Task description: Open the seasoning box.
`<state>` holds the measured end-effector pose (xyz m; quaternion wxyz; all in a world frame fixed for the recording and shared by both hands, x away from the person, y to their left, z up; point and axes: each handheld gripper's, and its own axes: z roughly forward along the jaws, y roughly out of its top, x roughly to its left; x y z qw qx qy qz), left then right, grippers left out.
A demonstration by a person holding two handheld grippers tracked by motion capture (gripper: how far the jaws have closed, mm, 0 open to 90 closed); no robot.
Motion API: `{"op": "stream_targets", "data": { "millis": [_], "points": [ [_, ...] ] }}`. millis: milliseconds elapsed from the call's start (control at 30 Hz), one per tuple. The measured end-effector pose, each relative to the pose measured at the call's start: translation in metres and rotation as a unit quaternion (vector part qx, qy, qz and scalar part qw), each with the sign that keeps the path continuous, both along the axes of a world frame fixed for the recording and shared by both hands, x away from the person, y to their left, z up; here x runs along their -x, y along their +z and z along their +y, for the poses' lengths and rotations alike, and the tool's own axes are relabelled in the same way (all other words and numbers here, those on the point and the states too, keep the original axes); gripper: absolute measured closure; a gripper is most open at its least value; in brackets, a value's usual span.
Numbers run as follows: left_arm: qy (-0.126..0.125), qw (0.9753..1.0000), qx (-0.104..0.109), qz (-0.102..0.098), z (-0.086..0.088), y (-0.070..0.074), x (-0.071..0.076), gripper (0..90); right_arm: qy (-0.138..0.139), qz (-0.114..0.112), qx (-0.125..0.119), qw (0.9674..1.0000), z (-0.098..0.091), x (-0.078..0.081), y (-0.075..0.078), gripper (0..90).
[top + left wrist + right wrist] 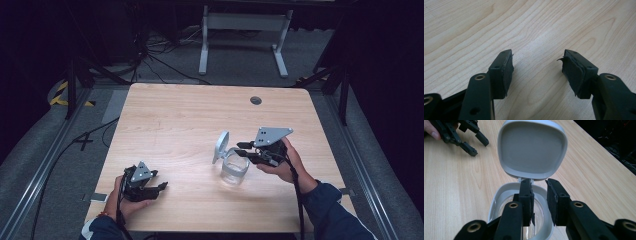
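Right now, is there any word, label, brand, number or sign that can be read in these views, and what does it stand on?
None: no readable text in any view.
The clear container, its grey lid, the table and both grippers' plates carry no lettering.
The yellow-black floor tape is a stripe pattern, not text.

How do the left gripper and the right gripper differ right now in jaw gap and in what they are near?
The left gripper has its jaws set wide over bare table, nothing between them. The right gripper has a narrower gap, also with nothing between the pads, and sits over the rim of the clear container, just below its raised hinged lid. Both are open.
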<state>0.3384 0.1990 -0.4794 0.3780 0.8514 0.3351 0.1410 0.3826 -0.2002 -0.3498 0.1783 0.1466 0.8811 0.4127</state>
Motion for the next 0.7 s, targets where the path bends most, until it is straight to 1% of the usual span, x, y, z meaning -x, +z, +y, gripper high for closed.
{"op": "stream_targets", "data": {
  "millis": [133,167,200,233,300,433,500,700],
  "points": [
    [0.002,1.0000,0.003,-0.004,-0.001,-0.001,0.000,41.7,-0.001,0.002,0.002,1.0000,-0.002,0.001,0.001,73.9],
    [0.002,1.0000,0.003,-0.003,-0.001,-0.001,0.000,41.6,-0.001,0.001,0.004,1.0000,-0.002,0.002,0.001,73.8],
    [0.000,1.0000,0.000,0.001,0.000,0.000,0.000,41.6,-0.001,0.001,0.008,1.0000,-0.003,0.003,0.001,73.6],
    [0.002,1.0000,0.005,-0.002,-0.001,-0.001,0.000,41.5,0.000,0.002,0.009,1.0000,-0.005,0.004,0.001,73.2],
    [0.002,1.0000,0.004,-0.002,-0.001,-0.001,0.000,40.6,-0.001,0.003,0.011,0.9999,-0.007,0.005,0.001,72.9],
    [0.000,1.0000,0.003,-0.002,-0.001,-0.001,-0.001,40.2,-0.008,0.004,0.019,0.9998,-0.019,0.009,0.001,71.4],
    [0.000,1.0000,0.003,-0.001,-0.001,-0.001,-0.001,40.1,-0.013,0.009,0.013,0.9998,-0.026,0.009,0.003,70.7],
    [0.001,1.0000,0.003,-0.002,-0.001,-0.001,-0.001,39.3,-0.026,0.003,0.014,0.9996,-0.042,0.012,0.006,68.6]
  ]
}}
